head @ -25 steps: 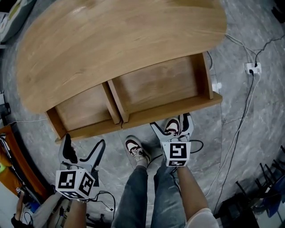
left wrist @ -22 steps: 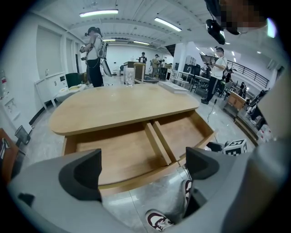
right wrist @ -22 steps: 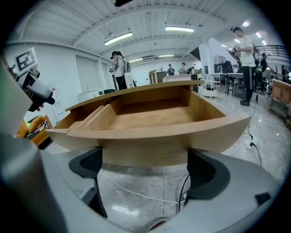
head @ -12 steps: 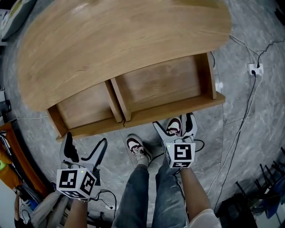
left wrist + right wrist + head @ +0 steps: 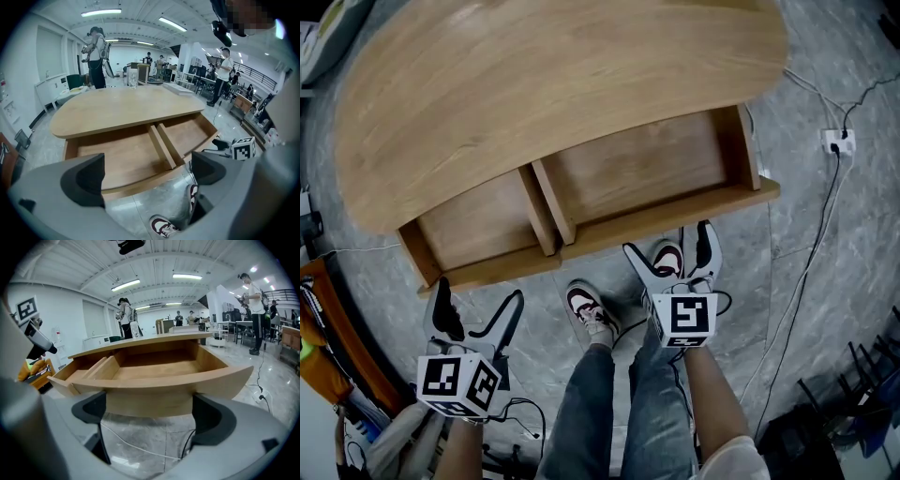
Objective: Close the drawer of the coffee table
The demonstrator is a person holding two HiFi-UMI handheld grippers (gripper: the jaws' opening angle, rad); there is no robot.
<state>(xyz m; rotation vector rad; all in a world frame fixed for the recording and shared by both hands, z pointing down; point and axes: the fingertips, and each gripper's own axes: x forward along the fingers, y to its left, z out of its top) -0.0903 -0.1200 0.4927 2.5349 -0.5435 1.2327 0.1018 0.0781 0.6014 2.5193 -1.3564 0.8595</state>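
Note:
The wooden coffee table [image 5: 534, 75] has two drawers pulled out side by side toward me. The left drawer [image 5: 478, 230] and the right drawer [image 5: 642, 169] both look empty. My right gripper [image 5: 668, 244] is open, its fingertips just short of the right drawer's curved front board [image 5: 159, 380], which fills the space ahead of the right gripper [image 5: 149, 416]. My left gripper [image 5: 478, 305] hangs open a little before the left drawer's front [image 5: 136, 180], holding nothing. The left gripper [image 5: 146, 176] looks down across both drawers.
My feet in white and dark red shoes [image 5: 586, 314] stand on the grey floor below the drawer fronts. A power strip [image 5: 836, 141] with cables lies on the floor at the right. Orange clutter [image 5: 319, 352] sits at the left edge. People stand far behind the table.
My right gripper has edged slightly right and forward along the right drawer's front. The left gripper has barely moved. The drawers stay pulled out.

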